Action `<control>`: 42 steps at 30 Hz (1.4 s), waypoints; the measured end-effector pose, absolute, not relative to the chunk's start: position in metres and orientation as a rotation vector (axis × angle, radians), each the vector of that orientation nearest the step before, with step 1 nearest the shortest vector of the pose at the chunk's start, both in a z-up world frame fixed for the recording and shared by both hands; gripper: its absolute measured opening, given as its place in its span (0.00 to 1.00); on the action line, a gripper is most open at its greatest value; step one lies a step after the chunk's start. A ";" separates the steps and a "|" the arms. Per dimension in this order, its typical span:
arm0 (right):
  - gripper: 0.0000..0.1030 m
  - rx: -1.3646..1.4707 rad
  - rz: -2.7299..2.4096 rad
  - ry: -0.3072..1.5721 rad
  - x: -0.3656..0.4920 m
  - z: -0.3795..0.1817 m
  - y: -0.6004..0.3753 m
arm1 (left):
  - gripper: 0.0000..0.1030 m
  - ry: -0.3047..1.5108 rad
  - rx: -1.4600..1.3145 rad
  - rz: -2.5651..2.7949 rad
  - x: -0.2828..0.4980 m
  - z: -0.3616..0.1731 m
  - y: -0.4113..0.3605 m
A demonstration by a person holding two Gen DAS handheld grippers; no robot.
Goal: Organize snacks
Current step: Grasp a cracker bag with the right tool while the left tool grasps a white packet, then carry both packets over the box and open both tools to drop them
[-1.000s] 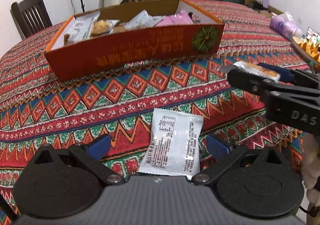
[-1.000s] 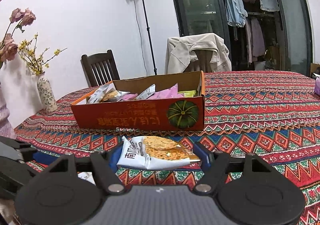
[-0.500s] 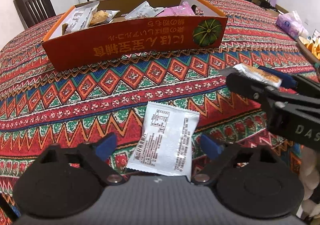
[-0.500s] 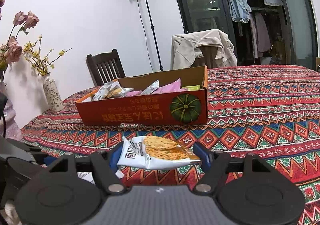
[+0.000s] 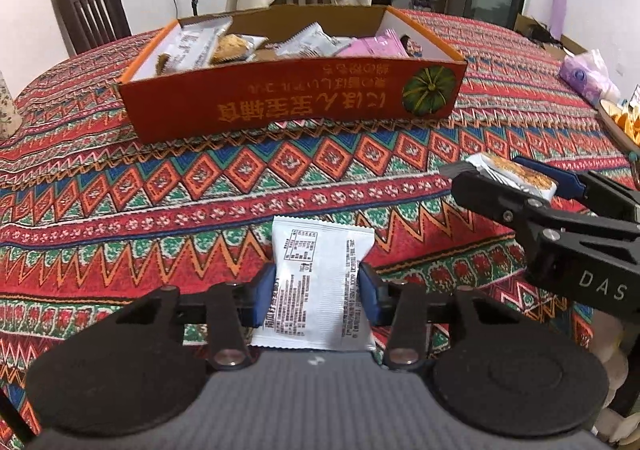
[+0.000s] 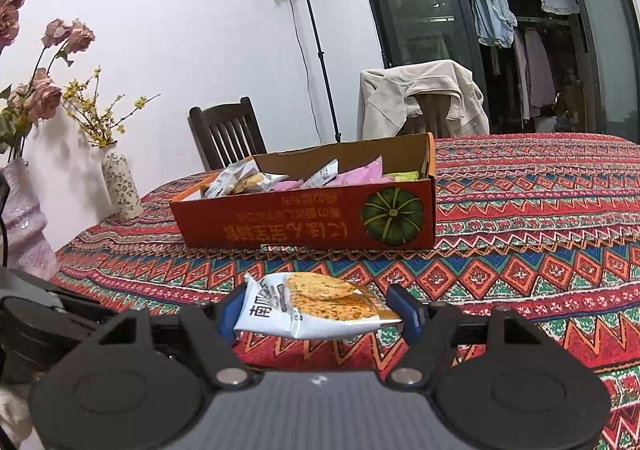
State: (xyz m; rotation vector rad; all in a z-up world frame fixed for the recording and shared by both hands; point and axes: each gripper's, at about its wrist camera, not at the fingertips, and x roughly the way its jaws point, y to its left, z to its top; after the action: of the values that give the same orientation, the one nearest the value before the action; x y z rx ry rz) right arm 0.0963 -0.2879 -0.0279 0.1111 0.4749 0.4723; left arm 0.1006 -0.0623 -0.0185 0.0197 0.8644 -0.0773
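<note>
Patterned red tablecloth [image 5: 168, 185] covers the table; nearest, the left gripper [image 5: 318, 290] is clamped on a white snack packet [image 5: 318, 282] lying on the cloth. Just to its right, the right gripper [image 6: 318, 310] grips a cracker packet [image 6: 316, 308] above the cloth. Farther back sits the orange box [image 5: 296, 101] of snacks.

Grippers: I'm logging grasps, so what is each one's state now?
Left gripper: shut on white packet.
Right gripper: shut on cracker packet.

left tongs [image 5: 318, 296] clamped, right tongs [image 6: 320, 312] clamped
</note>
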 end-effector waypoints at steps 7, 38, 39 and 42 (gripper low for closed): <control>0.70 0.070 0.464 0.443 0.093 -0.016 -0.281 | 0.43 0.801 -0.015 -0.051 0.094 -0.003 -0.048; 0.70 0.026 0.296 0.343 0.191 0.067 -0.234 | 0.43 0.424 -0.147 0.013 0.175 0.087 -0.022; 0.70 0.030 0.291 0.343 0.197 0.067 -0.233 | 0.43 0.415 -0.153 0.019 0.180 0.087 -0.021; 0.70 0.038 0.267 0.342 0.218 0.066 -0.229 | 0.43 0.403 -0.179 0.036 0.199 0.086 -0.016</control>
State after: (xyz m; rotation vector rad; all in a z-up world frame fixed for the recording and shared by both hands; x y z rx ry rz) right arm 0.2176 -0.2287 0.0656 0.0381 0.3418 0.2667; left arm 0.1985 -0.0162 0.0856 -0.1791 0.4033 0.0358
